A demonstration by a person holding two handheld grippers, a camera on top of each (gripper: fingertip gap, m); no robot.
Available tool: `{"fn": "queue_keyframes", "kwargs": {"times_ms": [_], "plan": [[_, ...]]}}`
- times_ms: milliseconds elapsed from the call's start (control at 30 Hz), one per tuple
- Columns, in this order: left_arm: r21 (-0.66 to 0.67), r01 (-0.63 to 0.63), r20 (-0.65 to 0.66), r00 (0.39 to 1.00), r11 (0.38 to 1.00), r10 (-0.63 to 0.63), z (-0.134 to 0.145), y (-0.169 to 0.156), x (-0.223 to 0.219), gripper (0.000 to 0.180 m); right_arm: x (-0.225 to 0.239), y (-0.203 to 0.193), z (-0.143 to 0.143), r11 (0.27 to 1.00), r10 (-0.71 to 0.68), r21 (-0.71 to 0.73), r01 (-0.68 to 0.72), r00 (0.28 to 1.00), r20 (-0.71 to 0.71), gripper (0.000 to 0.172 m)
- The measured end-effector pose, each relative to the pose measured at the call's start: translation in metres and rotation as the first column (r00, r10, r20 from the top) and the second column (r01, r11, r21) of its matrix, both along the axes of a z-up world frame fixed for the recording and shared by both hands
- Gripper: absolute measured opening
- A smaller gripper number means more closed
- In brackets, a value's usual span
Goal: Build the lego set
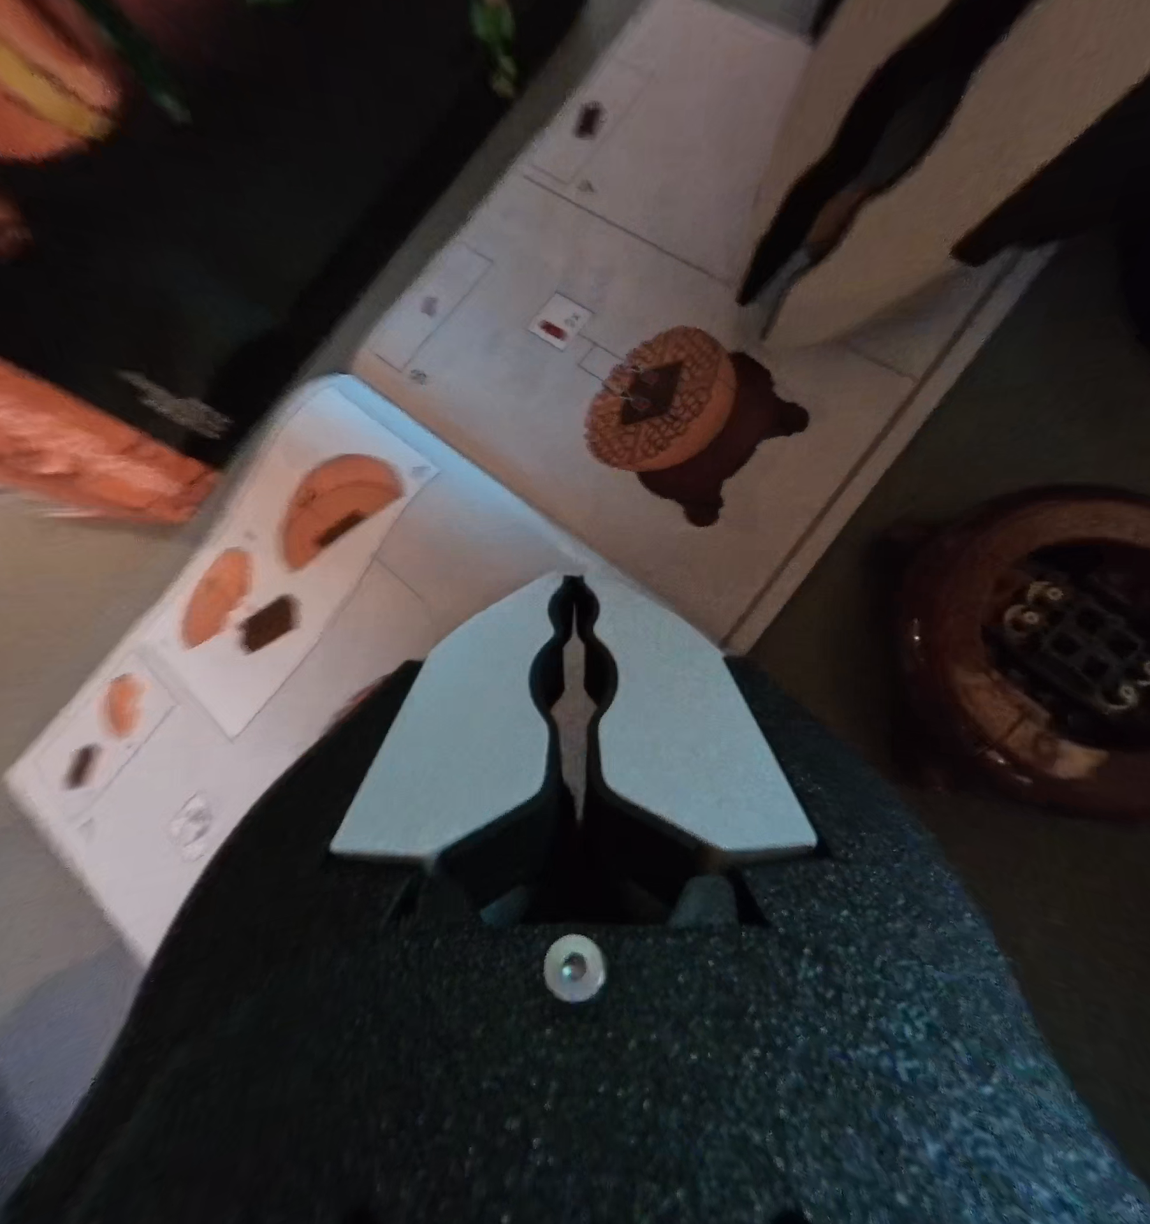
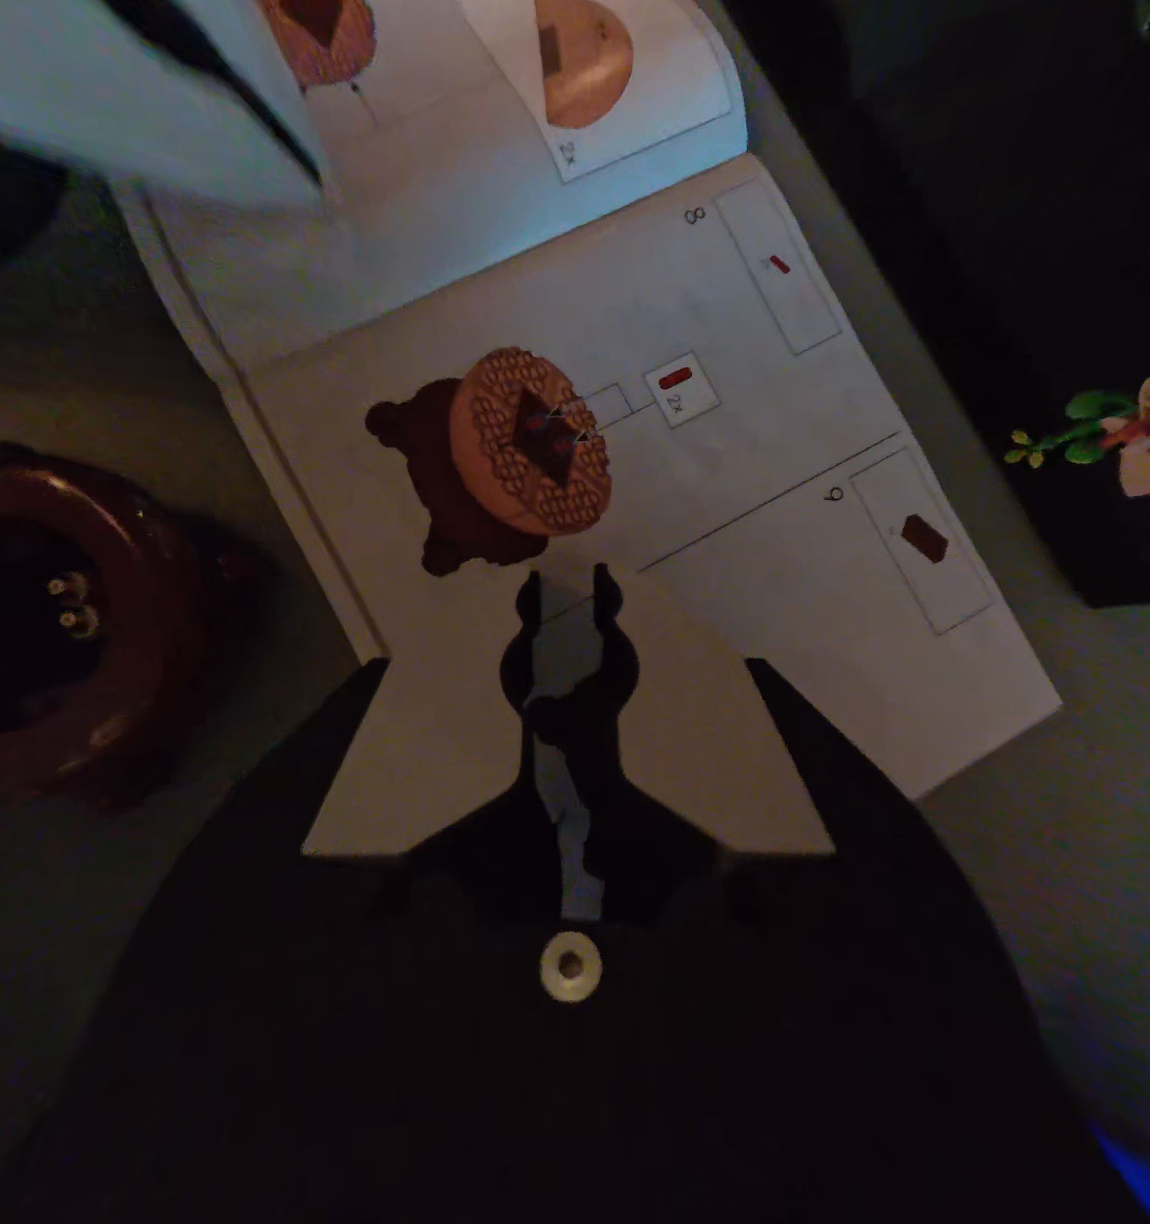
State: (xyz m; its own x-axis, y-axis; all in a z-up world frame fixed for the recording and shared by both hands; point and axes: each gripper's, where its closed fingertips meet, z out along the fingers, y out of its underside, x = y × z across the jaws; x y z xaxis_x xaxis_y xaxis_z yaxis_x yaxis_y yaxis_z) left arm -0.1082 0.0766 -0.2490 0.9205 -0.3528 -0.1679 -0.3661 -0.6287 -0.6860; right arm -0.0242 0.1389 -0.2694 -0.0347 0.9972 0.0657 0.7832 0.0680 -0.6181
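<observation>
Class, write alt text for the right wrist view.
The right hand-held gripper, fingers slightly apart and holding nothing, hovers over an open instruction booklet with drawings of a round tan part on a brown base. A dark brown round model sits left.

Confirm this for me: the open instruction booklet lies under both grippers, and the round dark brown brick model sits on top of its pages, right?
Not quite. The booklet does lie under both grippers, but the right wrist view shows the brown model beside it on the table, off the pages.
</observation>
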Motion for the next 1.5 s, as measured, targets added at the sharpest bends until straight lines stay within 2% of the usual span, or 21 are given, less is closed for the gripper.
{"fn": "queue_keyframes", "kwargs": {"times_ms": [67,100,133,167,200,233,333,500,533,633,733,800,867,933,1100,1300,1333,1400,1500], "plan": [[0.082,-0.046,-0.010,0.999,0.996,0.047,0.022,-0.010,-0.015,0.005,0.003,-0.015,0.014,0.998,0.042,-0.043,-0.045,0.997,-0.070,0.039],[0.093,-0.055,-0.013,0.998,0.994,0.057,0.030,-0.020,-0.020,0.021,0.002,-0.033,0.029,0.989,0.073,-0.113,-0.091,0.986,-0.153,0.055],[0.096,-0.056,-0.011,0.998,0.994,0.057,0.036,-0.032,-0.024,0.026,0.004,-0.051,0.043,0.974,0.099,-0.178,-0.140,0.970,-0.222,0.081],[0.100,-0.055,0.009,0.998,0.993,0.054,0.040,-0.044,-0.026,0.032,0.008,-0.068,0.052,0.958,0.120,-0.224,-0.177,0.962,-0.246,0.107],[0.110,-0.048,0.047,0.998,0.993,0.043,0.044,-0.055,-0.026,0.038,0.016,-0.084,0.054,0.946,0.164,-0.240,-0.218,0.960,-0.226,0.121],[0.117,-0.028,0.096,0.995,0.993,0.016,0.046,-0.066,-0.022,0.041,0.021,-0.094,0.050,0.948,0.199,-0.212,-0.238,0.962,-0.189,0.126],[0.139,0.008,0.198,0.980,0.990,-0.036,0.046,-0.092,-0.008,0.043,0.025,-0.124,0.033,0.947,0.269,-0.157,-0.282,0.958,-0.097,0.116],[0.114,0.018,0.124,0.992,0.993,-0.032,0.025,-0.108,-0.001,0.042,0.016,-0.129,-0.002,0.952,0.305,-0.053,-0.302,0.950,0.073,0.110],[0.106,0.018,0.115,0.993,0.994,-0.030,0.021,-0.109,0.000,0.042,0.013,-0.131,-0.006,0.946,0.323,-0.044,-0.320,0.943,0.081,0.103],[0.088,0.008,0.104,0.994,0.996,-0.017,0.020,-0.113,0.004,0.046,0.008,-0.131,-0.006,0.927,0.376,-0.031,-0.375,0.923,0.080,0.102],[0.102,-0.062,0.091,0.994,0.993,0.052,0.025,-0.115,0.000,0.055,0.000,-0.131,0.010,0.905,0.416,-0.095,-0.416,0.909,-0.014,0.102],[0.103,-0.095,0.124,0.989,0.990,0.082,0.025,-0.118,0.002,0.062,-0.008,-0.115,0.030,0.894,0.434,-0.095,-0.438,0.899,-0.060,0.102],[0.113,-0.125,0.162,0.981,0.986,0.106,0.026,-0.122,0.003,0.066,-0.021,-0.082,0.047,0.897,0.439,-0.021,-0.441,0.896,-0.069,0.102],[0.137,-0.143,0.218,0.970,0.980,0.111,0.029,-0.123,0.010,0.070,-0.033,-0.047,0.053,0.886,0.464,0.052,-0.462,0.884,-0.056,0.102],[0.174,-0.141,0.318,0.945,0.975,0.080,0.035,-0.121,0.036,0.072,-0.061,0.002,0.023,0.862,0.507,0.015,-0.507,0.862,-0.001,0.102],[0.157,-0.087,0.259,0.965,0.984,0.044,0.029,-0.116,0.050,0.072,-0.064,0.004,-0.002,0.842,0.538,0.017,-0.539,0.842,0.032,0.106],[0.161,-0.080,0.269,0.962,0.984,0.034,0.031,-0.114,0.051,0.072,-0.065,0.006,-0.001,0.853,0.522,0.021,-0.522,0.853,0.021,0.114],[0.176,-0.070,0.292,0.956,0.982,0.016,0.037,-0.110,0.053,0.072,-0.066,0.005,0.012,0.871,0.492,0.025,-0.491,0.869,-0.052,0.118],[0.202,-0.056,0.298,0.954,0.978,-0.007,0.046,-0.102,0.053,0.072,-0.066,-0.004,0.060,0.906,0.420,0.071,-0.417,0.868,-0.265,0.121]]}}
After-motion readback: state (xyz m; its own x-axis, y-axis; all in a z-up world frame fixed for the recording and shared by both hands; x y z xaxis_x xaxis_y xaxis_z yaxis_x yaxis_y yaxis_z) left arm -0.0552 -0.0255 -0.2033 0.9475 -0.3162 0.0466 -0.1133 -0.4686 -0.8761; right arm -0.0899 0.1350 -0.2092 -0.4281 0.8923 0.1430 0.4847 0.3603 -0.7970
